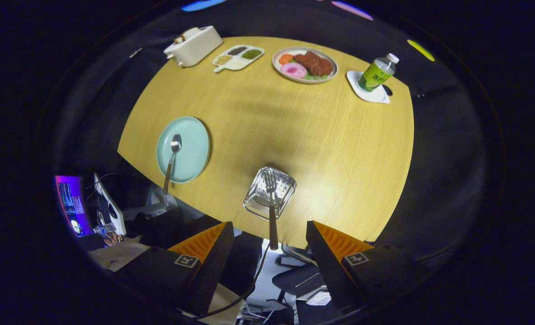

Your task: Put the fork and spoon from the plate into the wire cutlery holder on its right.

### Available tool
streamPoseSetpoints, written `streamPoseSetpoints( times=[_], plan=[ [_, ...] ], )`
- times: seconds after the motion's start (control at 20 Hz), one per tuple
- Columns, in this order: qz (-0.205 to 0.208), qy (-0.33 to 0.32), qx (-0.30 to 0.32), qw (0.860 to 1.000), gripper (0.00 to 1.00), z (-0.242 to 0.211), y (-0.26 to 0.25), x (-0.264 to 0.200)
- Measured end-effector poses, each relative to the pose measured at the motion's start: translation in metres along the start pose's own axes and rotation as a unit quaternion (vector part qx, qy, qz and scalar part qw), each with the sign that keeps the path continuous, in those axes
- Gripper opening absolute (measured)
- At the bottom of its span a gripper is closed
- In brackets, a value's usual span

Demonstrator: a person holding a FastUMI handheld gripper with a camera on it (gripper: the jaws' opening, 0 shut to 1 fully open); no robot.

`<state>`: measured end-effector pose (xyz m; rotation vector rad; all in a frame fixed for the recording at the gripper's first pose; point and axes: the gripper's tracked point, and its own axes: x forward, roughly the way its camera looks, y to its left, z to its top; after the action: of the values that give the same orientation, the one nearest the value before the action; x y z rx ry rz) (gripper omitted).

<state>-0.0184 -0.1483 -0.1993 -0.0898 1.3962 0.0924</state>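
My gripper [269, 234] is spread wide, fingers holding nothing. Just ahead, between them, the fork [272, 212] lies in the wire cutlery holder [280, 186], handle sticking out toward me. Left of it, the spoon [172, 160] rests on the plate [194, 149], both on the table [294, 126].

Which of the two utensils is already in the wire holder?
The fork: its tines rest in the wire holder, just ahead of the open tongs. The spoon lies on the light blue plate.
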Motion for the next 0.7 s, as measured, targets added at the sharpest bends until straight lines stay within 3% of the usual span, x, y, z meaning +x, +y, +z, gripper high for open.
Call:
streamPoseSetpoints(
  times=[0.2,0.4,0.6,0.7],
  plan=[
    [-0.017,-0.142,-0.013,0.99,1.0,0.031,0.025,-0.058],
    [-0.042,-0.277,-0.005,0.96,1.0,0.052,0.051,-0.095],
    [-0.047,-0.359,-0.012,0.932,1.0,0.065,0.099,-0.096],
    [-0.029,-0.363,-0.008,0.931,1.0,0.062,0.131,-0.078]
  ],
)
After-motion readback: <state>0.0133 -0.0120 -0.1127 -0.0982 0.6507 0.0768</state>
